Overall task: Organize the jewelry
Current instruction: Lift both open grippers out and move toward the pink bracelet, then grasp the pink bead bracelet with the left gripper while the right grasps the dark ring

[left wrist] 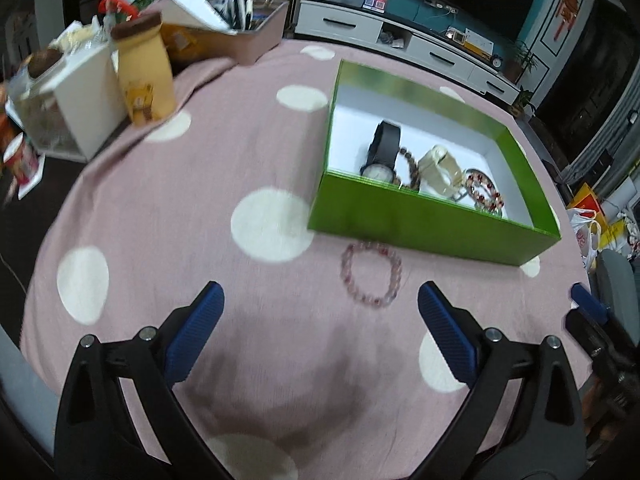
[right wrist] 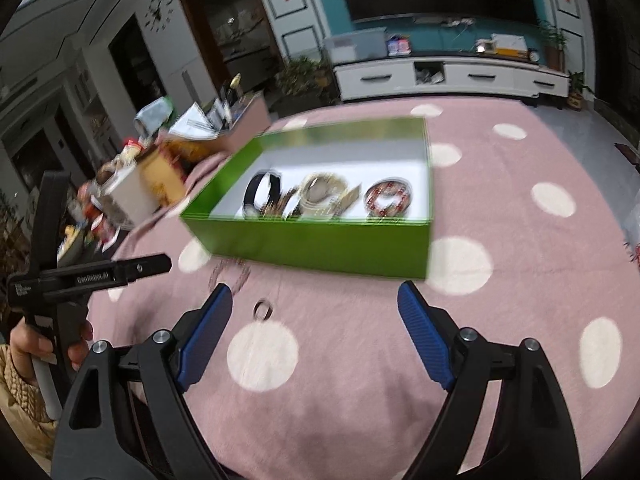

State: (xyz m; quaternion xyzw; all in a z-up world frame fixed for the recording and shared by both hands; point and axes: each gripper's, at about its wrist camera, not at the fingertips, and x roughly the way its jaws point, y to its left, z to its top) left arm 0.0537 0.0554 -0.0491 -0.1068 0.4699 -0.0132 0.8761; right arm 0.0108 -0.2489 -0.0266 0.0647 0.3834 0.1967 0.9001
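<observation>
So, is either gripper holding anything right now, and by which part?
Nothing is held. The left gripper and right gripper are both open and empty; the bracelet and ring lie on the cloth.

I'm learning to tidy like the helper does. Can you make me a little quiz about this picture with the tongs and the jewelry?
1. True or false: the pink bead bracelet already lies inside the green box.
2. Multiple choice: which piece in the box sits nearest its left wall? A) the black watch B) the cream watch C) the red bead bracelet
3. Fill the gap: the small ring lies on the pink dotted ____, in front of the box.

Extra fact: the left tongs and right tongs are both open and hold nothing.

Key: 1 false; 2 A; 3 cloth.
</observation>
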